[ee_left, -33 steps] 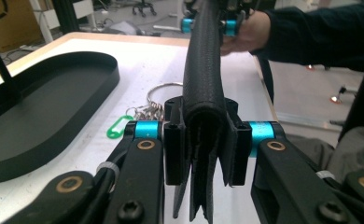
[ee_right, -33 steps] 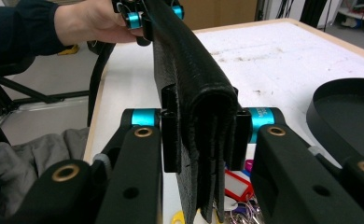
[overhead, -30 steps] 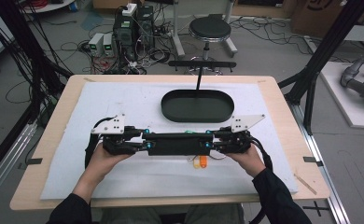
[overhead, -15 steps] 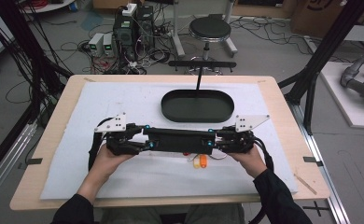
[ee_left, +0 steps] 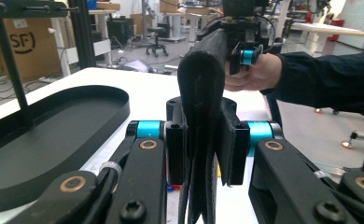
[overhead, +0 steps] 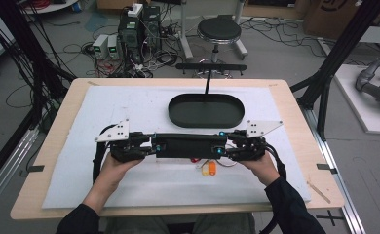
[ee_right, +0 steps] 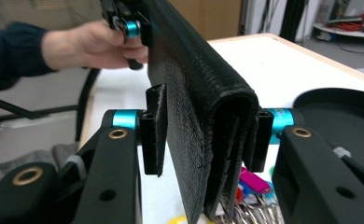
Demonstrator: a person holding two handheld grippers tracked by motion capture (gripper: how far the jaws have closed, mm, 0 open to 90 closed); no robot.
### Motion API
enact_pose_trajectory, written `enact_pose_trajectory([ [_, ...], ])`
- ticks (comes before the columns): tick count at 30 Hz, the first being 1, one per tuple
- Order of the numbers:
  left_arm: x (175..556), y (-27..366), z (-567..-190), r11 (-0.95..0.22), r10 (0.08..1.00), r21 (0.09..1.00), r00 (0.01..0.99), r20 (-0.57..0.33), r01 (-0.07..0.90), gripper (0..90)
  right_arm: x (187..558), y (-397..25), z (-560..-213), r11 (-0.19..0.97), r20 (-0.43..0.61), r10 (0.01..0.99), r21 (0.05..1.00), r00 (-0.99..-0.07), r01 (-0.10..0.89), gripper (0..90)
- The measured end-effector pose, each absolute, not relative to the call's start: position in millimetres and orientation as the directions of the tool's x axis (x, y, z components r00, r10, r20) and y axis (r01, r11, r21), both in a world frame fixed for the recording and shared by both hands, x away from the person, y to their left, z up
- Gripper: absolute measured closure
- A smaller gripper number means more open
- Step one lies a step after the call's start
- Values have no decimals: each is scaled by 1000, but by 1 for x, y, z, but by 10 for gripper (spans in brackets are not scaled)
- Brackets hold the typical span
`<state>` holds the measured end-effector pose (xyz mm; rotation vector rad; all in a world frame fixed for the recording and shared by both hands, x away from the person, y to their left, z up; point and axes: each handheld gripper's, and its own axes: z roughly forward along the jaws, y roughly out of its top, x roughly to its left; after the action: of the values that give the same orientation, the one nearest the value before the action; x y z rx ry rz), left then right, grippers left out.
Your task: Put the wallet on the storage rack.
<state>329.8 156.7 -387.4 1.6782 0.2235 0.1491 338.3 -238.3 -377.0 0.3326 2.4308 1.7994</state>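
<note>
A long black folded pouch [overhead: 185, 145] is held level just above the white mat, one end in each gripper. My left gripper [overhead: 154, 146] is shut on its left end and my right gripper [overhead: 218, 147] on its right end. In the left gripper view the pouch [ee_left: 201, 93] stands on edge between the jaws of the left gripper [ee_left: 203, 149], with the right gripper [ee_left: 243, 51] at the far end. The right gripper [ee_right: 203, 135] likewise clamps the textured pouch [ee_right: 199, 107]. A bunch of keys with coloured tags [overhead: 207, 168] hangs below the pouch [ee_right: 252, 182].
A black oval tray [overhead: 171, 109] lies on the mat just beyond the pouch, with a black T-shaped stand [overhead: 210, 68] behind it. The white mat [overhead: 129, 105] covers most of the wooden table. A stool [overhead: 219, 30] and cables stand on the floor beyond.
Both grippers and the pouch between them have shifted only very slightly. Both stay shut on the pouch, and the keys hang in the same place.
</note>
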Motion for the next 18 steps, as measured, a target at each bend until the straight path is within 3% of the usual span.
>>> enact_pose_trajectory([
  [2,330,157,-387,-114,245,991,969,-36,65,752,338,-239,-377,294,33,240,950,-970,105,698],
  [5,329,155,-386,-122,277,989,960,-44,81,702,338,-240,-375,290,25,231,952,-973,93,747],
  [7,330,154,-386,-124,299,988,953,-54,95,681,337,-241,-375,291,19,232,953,-972,88,750],
  [13,335,158,-388,-136,366,978,926,-98,157,416,338,-247,-372,277,0,277,958,-961,79,757],
  [18,334,167,-387,-123,413,978,904,-105,169,366,340,-256,-370,260,-6,337,962,-942,87,758],
])
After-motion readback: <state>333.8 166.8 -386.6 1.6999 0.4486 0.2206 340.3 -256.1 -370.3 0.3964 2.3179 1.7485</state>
